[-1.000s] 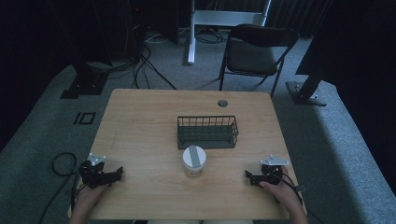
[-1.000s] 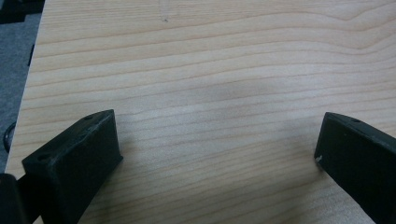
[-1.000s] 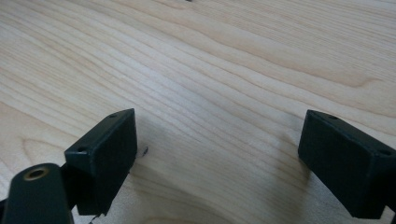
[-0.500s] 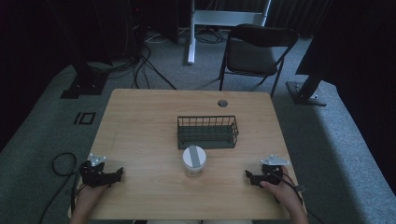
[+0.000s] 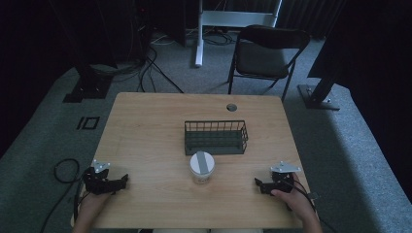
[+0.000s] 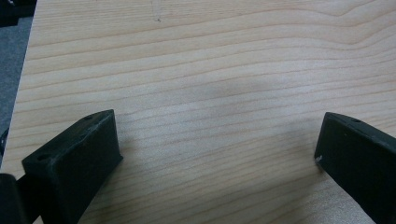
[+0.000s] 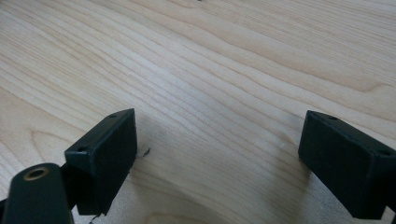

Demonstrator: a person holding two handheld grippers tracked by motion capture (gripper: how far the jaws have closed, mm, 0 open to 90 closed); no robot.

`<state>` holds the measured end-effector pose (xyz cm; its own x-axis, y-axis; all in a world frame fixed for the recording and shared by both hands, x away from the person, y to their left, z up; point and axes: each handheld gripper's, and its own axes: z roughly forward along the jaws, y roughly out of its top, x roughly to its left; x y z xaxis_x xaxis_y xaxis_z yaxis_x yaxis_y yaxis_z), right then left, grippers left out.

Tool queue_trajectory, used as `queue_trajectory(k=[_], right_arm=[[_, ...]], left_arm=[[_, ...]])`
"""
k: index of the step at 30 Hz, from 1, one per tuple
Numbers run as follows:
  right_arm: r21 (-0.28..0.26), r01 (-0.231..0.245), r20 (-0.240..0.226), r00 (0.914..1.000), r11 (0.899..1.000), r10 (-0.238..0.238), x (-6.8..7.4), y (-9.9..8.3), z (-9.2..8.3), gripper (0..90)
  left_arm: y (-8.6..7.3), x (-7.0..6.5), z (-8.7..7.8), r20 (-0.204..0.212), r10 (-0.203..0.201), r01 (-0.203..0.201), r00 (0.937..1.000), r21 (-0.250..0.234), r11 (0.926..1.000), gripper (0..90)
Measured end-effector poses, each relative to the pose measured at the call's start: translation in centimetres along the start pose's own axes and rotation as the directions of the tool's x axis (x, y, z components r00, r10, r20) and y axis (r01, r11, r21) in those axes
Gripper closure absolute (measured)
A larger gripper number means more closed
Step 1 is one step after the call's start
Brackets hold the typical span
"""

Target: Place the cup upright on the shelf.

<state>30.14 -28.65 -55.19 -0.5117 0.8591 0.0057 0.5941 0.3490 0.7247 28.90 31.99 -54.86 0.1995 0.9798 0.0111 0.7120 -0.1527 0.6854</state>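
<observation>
The left gripper (image 5: 121,182) and right gripper (image 5: 258,185) rest on the worktop (image 5: 155,126), fingers spread; between them stands what looks like a lidded cup (image 5: 201,167), just before the wire basket (image 5: 215,137).

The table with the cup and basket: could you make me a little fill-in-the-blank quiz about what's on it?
1. The white cup stands just in front of the wire ____.
2. Both the left gripper and the right gripper have their jaws ____.
3. Beyond the table stands a dark folding ____.

Missing words: basket; open; chair
</observation>
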Motion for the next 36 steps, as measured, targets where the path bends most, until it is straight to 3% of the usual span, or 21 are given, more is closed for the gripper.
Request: queue_trajectory(k=[6,36], right_arm=[[-0.006,0.008,0.001,1.0,1.0,-0.008,0.4,0.1,0.1,11.4],[-0.073,0.038,-0.098,0.9942,0.997,-0.045,3.4,2.0,1.1,11.4]], left_arm=[[0.0,0.0,0.0,0.0,0.0,0.0,1.0,0.0,1.0,0.1],[0.0,0.0,0.0,0.0,0.0,0.0,1.0,0.0,1.0,0.1]])
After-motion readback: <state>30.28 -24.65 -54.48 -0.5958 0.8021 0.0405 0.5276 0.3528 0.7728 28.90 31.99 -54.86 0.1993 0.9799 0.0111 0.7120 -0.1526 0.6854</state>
